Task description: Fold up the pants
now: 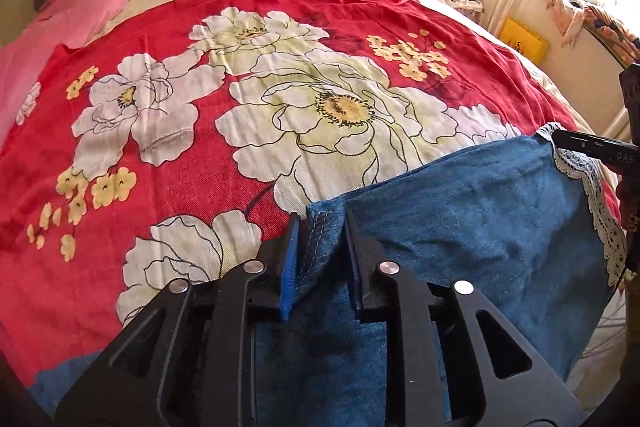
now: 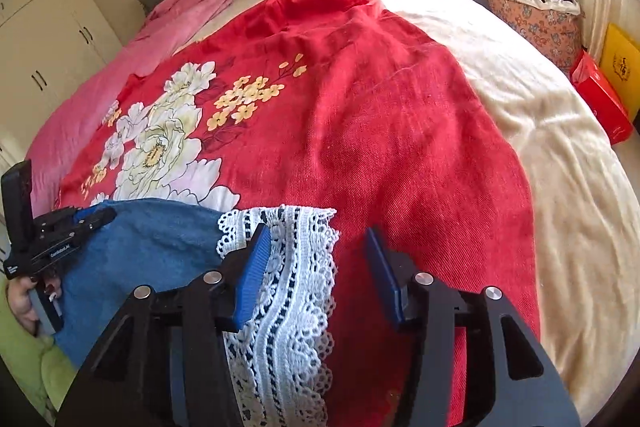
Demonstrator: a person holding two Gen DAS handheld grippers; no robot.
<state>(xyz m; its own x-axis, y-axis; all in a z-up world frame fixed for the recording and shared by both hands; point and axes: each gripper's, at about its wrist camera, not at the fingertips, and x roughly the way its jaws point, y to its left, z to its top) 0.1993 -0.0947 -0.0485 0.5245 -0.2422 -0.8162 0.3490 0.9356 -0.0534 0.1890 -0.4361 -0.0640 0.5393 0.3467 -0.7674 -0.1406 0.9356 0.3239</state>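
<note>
Blue denim pants (image 1: 460, 211) are seen at the lower right of the left view, on a floral bedspread (image 1: 280, 99). Their stitched corner is flanked by the left gripper (image 1: 322, 223), jaws narrowly parted; the lace hem (image 2: 288, 267) lies between the right gripper (image 2: 316, 239)'s open jaws.
</note>
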